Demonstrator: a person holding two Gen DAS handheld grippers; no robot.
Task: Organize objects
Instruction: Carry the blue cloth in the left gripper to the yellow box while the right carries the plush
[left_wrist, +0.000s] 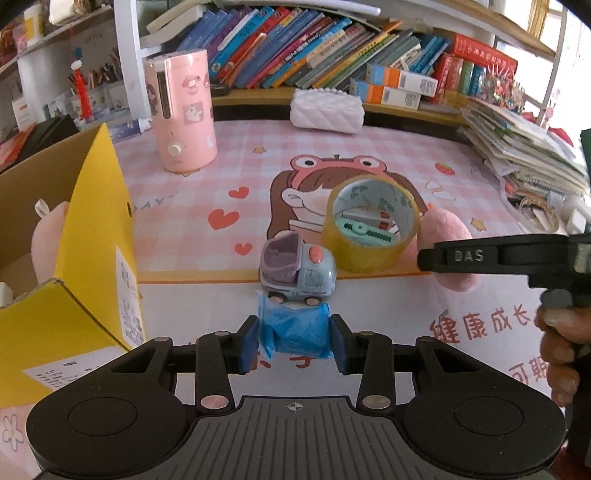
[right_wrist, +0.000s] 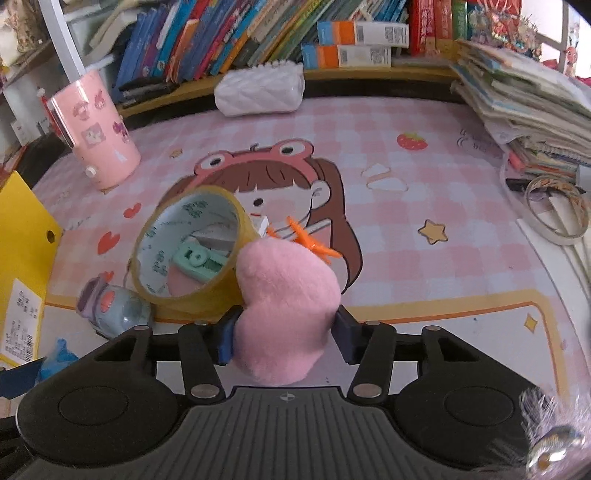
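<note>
**Ana:** Clutter on the pink desk mat (right_wrist: 424, 236) — that's what wants sorting, and both tools are already busy. The left gripper (left_wrist: 294, 341) has its pads pressed against a blue plastic-wrapped roll (left_wrist: 295, 334), one on each end, so it's gripped across its length rather than pinched at the loose wrapper.

**Ben:** Sensible; the film would likely slip or tear. And the other side?

**Ana:** The right gripper (right_wrist: 284, 341) straddles a pink plush toy (right_wrist: 286, 310). Its fingers are set wide, pads at the plush's flanks. Whether they're squeezing it or only touching, I cannot tell — the fur hides the contact.

**Ben:** Where's everything headed?

**Ana:** My guess is the yellow cardboard box (left_wrist: 92, 236) at the left edge, flaps open. Something pink and soft already sits inside it, so it looks like the collecting place.

**Ben:** What's left on the mat?

**Ana:** A toy truck (left_wrist: 297, 271) just beyond the blue roll, and a roll of yellowish tape (left_wrist: 371, 225) standing on edge behind it, touching the plush. A mint-green piece and some white bits show through its hole, but I can't say if they lie inside or behind.

**Ben:** So lifting the plush could tip the tape.

**Ana:** Possibly, since it seems to lean that way.
</note>
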